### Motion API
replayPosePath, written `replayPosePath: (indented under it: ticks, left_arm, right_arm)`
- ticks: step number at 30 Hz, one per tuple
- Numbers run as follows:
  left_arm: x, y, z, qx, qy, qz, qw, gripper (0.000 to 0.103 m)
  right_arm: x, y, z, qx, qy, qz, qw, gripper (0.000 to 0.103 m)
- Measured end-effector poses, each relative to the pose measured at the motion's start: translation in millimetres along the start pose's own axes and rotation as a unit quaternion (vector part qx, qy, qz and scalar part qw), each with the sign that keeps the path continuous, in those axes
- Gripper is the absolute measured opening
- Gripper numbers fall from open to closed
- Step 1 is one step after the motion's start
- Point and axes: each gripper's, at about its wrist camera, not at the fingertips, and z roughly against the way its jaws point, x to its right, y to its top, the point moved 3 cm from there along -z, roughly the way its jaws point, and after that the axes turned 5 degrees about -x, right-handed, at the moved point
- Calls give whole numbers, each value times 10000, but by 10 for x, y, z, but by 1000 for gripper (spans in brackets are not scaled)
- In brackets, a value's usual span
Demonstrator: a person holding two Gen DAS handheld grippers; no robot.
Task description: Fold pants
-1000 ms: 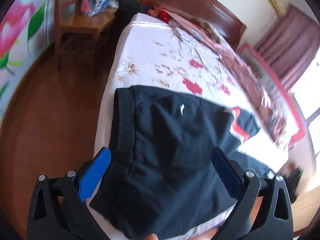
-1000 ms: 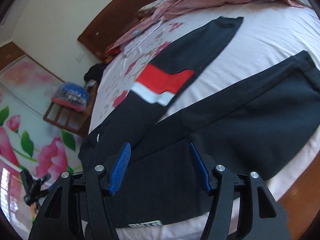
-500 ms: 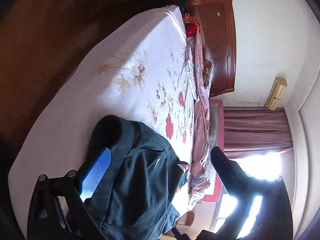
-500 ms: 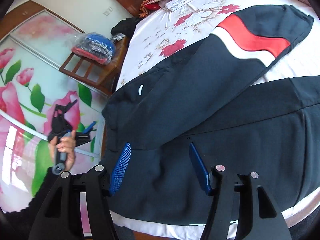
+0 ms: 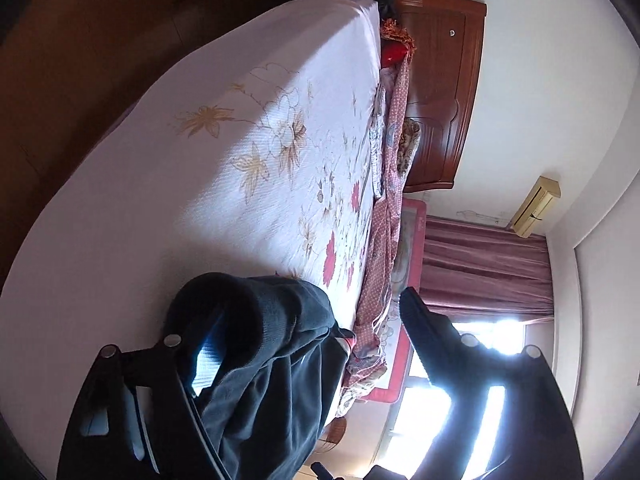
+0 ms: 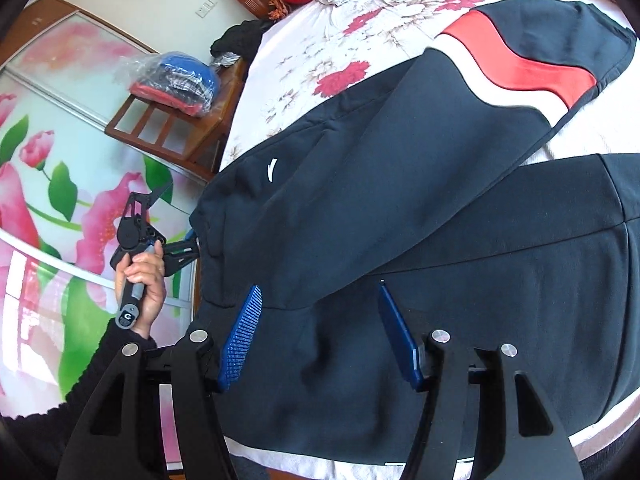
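Note:
Dark navy pants [image 6: 400, 208] with a red and white band on one leg lie spread on the bed. My right gripper [image 6: 320, 336] is open, its blue pads just above the crotch area. My left gripper [image 5: 304, 344] is open and turned on its side at the waistband [image 5: 248, 312], whose bunched edge lies over the lower blue pad [image 5: 204, 364]; the other finger stands clear of it. In the right wrist view the left gripper [image 6: 188, 246] reaches the waistband edge, held by a hand.
The bed [image 5: 200, 184] has a white floral sheet and a pink quilt [image 5: 384, 216] along its far side. A wooden headboard [image 5: 440, 88] stands behind. A chair [image 6: 172, 120] with a bag of clothes is beside the bed, by a flowered wardrobe door.
My left gripper has rolled onto its side and moved in to the waistband, which now lies over one pad. My right gripper has swung left toward the waist end of the pants.

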Motion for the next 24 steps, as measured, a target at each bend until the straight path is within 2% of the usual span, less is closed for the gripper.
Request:
replayPosePath:
  ticks: [3, 6, 8, 9, 11, 14, 18, 21, 24]
  left_arm:
    - [-14, 62, -57, -19, 193, 58, 9998, 66]
    - [-67, 80, -42, 27, 254, 152, 9996, 51]
    - [-92, 68, -24, 90, 418, 106, 9990, 26]
    - [-101, 65, -19, 122, 500, 72, 9986, 17]
    - [-96, 34, 38, 315, 600, -71, 9977, 8]
    - [-40, -80, 131, 580, 489, -190, 9969, 5]
    - [248, -335, 243, 623, 152, -533, 9965, 5]
    - [483, -597, 364, 533, -126, -773, 9955, 5]
    - [630, -870, 548, 441, -413, -913, 9940, 5]
  right_arm:
    - [-14, -10, -27, -24, 58, 5, 10000, 60]
    - [-56, -16, -24, -8, 93, 74, 9999, 60]
    - [-71, -16, -10, -1, 103, 84, 9999, 60]
    - [-85, -18, 3, 7, 132, 106, 9999, 60]
    - [-110, -19, 19, 29, 143, 138, 9998, 60]
    - [-104, -10, 67, 90, 123, 165, 9997, 60]
    - [125, 165, 261, 242, -106, -78, 9996, 60]
    - [374, 464, 531, 582, -374, -232, 9973, 60]
    - [703, 930, 735, 750, -574, -606, 9937, 60]
